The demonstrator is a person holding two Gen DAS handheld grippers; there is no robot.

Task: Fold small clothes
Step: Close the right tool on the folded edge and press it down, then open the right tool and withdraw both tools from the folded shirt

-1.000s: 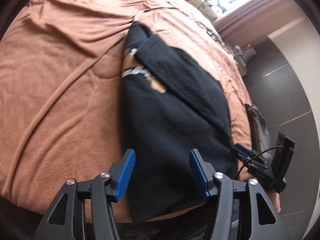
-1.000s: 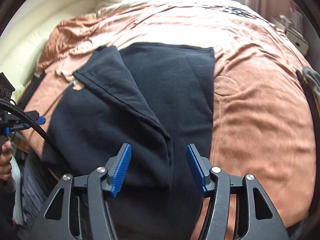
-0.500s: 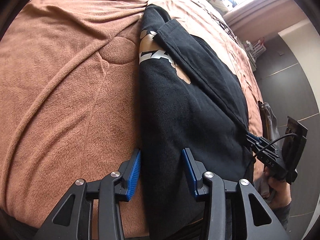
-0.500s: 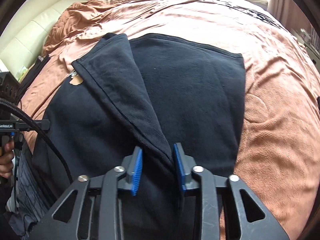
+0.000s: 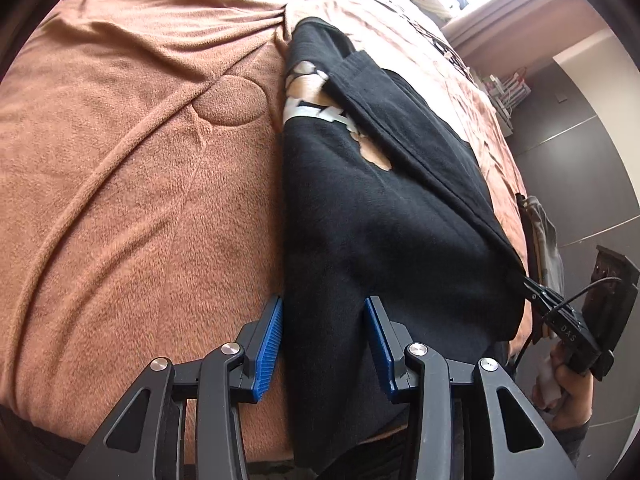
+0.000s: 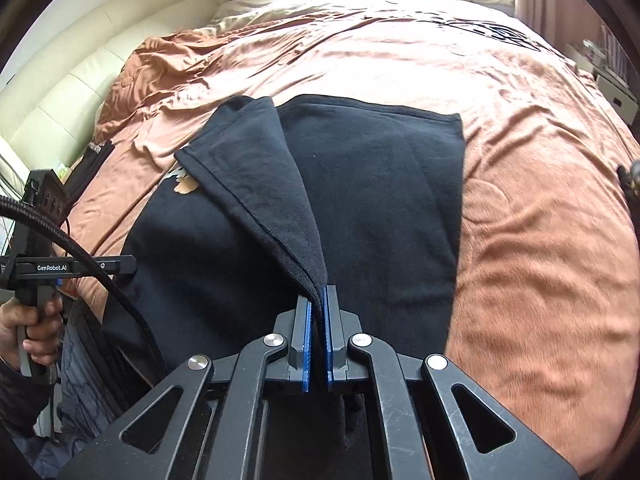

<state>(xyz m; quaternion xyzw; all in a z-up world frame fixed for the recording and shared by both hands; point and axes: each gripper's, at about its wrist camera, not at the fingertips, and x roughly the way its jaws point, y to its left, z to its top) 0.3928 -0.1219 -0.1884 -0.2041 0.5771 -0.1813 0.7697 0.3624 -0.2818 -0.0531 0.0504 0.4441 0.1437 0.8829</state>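
Right wrist view: the right gripper [image 6: 317,334] is pinching a folded edge of the black shirt [image 6: 376,208], and its blue pads [image 6: 307,344] are pressing together with only the cloth between them. The shirt is lying on the brown blanket [image 6: 540,240], near the near edge of the bed, and its near part is hanging over that edge. A flap of the shirt is running from the gripper to the far left, and a small part of a pale print [image 6: 186,186] is showing beside it. At the left, a hand [image 6: 34,326] is holding the handle of the left gripper.

In the left wrist view, the left gripper [image 5: 324,344] is standing spread, with one pad [image 5: 270,346] on each side of the left edge of the shirt [image 5: 360,240]; I cannot tell if the pads are touching it. The print [image 5: 320,114] is lying at the far part. The blanket [image 5: 140,200] is filling the left side.
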